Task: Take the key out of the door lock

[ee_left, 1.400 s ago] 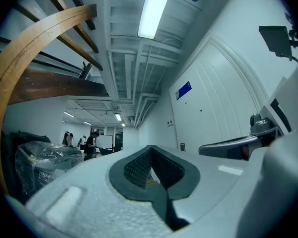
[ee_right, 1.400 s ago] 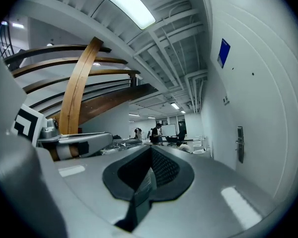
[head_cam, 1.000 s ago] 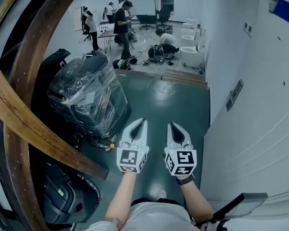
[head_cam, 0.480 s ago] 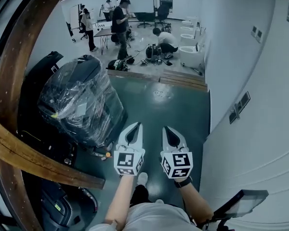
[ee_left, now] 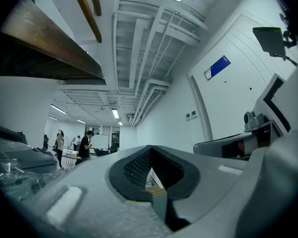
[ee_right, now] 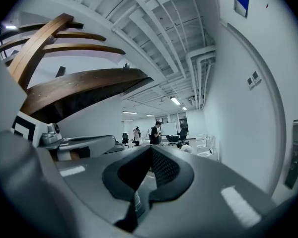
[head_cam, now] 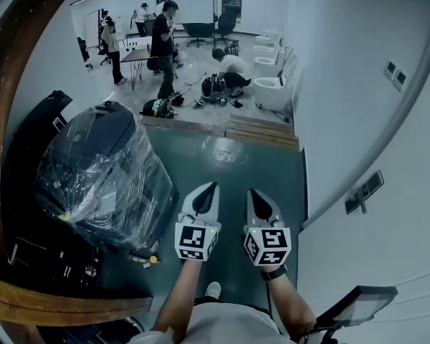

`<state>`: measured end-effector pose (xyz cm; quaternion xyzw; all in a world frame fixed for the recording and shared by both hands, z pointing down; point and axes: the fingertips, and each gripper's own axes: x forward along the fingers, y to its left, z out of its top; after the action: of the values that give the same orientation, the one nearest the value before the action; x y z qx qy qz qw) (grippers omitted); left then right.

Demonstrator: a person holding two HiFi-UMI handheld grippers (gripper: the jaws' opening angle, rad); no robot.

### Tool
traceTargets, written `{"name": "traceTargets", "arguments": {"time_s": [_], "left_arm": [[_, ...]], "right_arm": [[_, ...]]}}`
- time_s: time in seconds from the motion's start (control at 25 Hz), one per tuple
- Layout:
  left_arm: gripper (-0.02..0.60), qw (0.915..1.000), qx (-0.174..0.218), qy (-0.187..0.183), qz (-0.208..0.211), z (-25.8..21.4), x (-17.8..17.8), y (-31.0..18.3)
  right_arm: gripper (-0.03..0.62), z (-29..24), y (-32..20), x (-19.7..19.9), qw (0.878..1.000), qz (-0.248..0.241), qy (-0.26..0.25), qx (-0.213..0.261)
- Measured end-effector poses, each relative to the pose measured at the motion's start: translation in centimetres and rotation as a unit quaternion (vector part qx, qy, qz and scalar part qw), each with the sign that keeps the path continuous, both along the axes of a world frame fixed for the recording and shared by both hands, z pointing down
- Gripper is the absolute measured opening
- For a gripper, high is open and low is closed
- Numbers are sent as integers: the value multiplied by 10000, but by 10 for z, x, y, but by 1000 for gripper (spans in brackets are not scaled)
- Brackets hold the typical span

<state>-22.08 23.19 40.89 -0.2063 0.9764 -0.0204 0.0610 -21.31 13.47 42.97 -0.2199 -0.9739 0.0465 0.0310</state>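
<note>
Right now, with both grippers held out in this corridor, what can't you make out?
- Key and lock: in no view. Right gripper view shows a metal plate on the wall, squeezed at the lens edge; no key can be told.
- Wrapped bulk, head view: glossy film hides what it is.
- Wall plates, head view: too small to read.

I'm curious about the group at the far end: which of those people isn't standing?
The person in the white top, crouched low on the floor; the others, like the one in black, stand upright.

Test workshop: whiteboard (head_cam: 193,9), loose toilets (head_cam: 271,92), ceiling pipes (ee_left: 145,58)
</note>
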Motion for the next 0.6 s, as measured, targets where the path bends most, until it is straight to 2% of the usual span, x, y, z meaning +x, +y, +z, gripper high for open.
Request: {"name": "traceTargets", "arguments": {"time_s": [0.16,0.32,0.6], "left_arm": [[0,9998,158,-38,109,-5,-50,14],[0,9992,228,159,303,9,-91,5],[-1,9967,111,158,785,13,-172,-60]], "right_arm": [[-6,0,12,-41,9999,123,-13,116],[-6,13,-1,-77,9992,336,186,139],[-6,17,-56,-155,9972,726,167,9]]}}
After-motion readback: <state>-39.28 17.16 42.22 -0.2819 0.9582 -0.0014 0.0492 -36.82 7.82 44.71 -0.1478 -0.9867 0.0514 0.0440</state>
